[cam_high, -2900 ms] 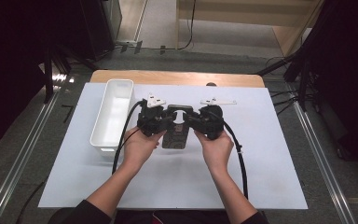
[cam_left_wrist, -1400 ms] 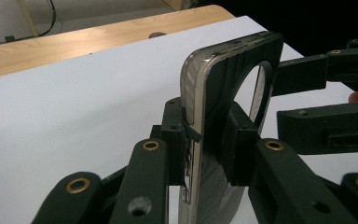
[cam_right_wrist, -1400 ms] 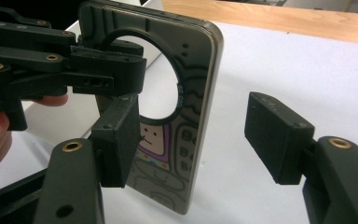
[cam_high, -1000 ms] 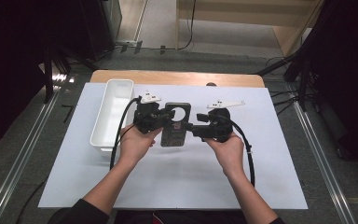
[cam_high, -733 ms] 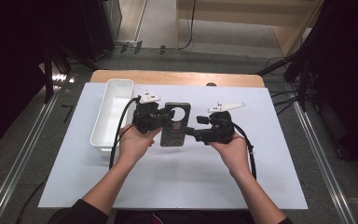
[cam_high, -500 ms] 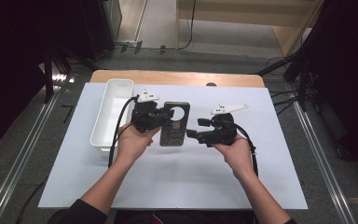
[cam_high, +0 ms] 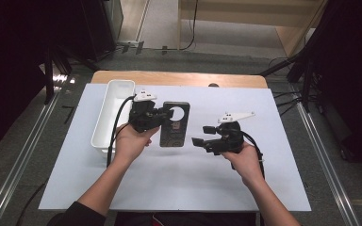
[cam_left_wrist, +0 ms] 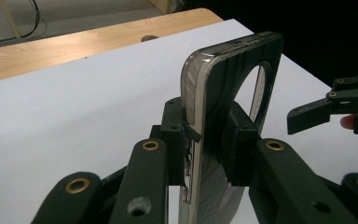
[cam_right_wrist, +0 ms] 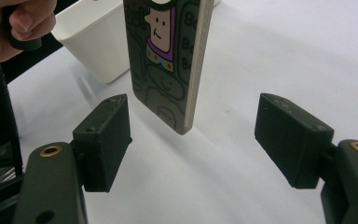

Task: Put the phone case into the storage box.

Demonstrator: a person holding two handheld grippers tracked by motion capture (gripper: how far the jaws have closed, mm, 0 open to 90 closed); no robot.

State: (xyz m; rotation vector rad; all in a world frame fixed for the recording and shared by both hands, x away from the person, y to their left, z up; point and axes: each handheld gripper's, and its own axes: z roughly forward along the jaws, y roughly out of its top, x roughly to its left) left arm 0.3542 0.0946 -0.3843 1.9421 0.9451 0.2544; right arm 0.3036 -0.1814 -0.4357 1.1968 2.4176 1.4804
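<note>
Black two-jaw grippers — left gripper point(cam_high: 166, 114), right gripper point(cam_high: 201, 135) — brass-coloured screws, black cables, grey top plates.

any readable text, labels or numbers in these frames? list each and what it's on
"Bo": partial letters, seen twice on the patterned back of the phone case, cut off by its edge in the right gripper view; the full word cannot be told.
Rest of the case print: cartoon figures, no other legible text.
Left gripper, right gripper, white bin: no markings legible.
</note>
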